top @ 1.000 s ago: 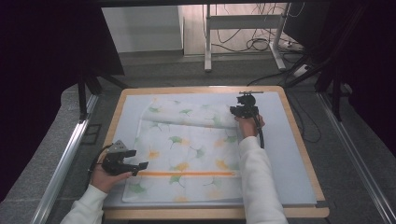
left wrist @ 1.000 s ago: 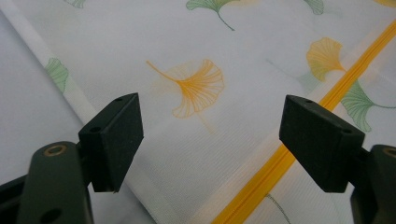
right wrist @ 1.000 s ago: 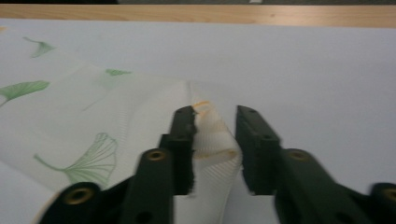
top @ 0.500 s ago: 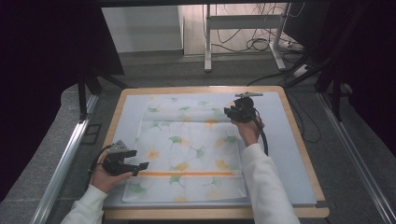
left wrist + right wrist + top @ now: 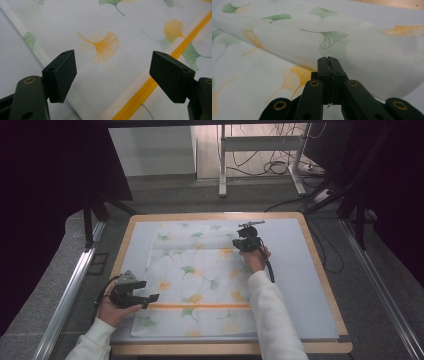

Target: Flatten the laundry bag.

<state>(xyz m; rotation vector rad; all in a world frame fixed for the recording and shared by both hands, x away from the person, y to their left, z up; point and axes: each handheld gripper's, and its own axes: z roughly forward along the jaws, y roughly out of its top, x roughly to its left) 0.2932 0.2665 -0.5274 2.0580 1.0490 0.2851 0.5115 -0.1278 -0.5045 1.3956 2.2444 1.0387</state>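
A white cloth (image 5: 195, 280) printed with green and orange ginkgo leaves lies spread on the pale blue mat (image 5: 295, 285). An orange stripe (image 5: 200, 306) crosses its near part. My right gripper (image 5: 241, 245) is at the cloth's far right part, shut on a pinch of cloth, and the fabric there is lifted into a fold. In the right gripper view the jaws (image 5: 328, 60) are pressed together, with the folded cloth (image 5: 367, 50) rising behind them. My left gripper (image 5: 150, 297) stands open over the cloth's near left edge. Its pads (image 5: 62, 72) straddle bare cloth (image 5: 105, 45) beside the stripe (image 5: 150, 85).
The mat sits on a wooden-rimmed table (image 5: 322, 270). Behind the table are a metal desk frame (image 5: 260, 142) and floor cables (image 5: 275, 167). An aluminium rail (image 5: 70, 290) runs along the left side. Bare mat lies to the right of the cloth.
My right gripper has moved left and towards me from the cloth's far right corner, drawing the cloth edge over with it. The left gripper has stayed put.
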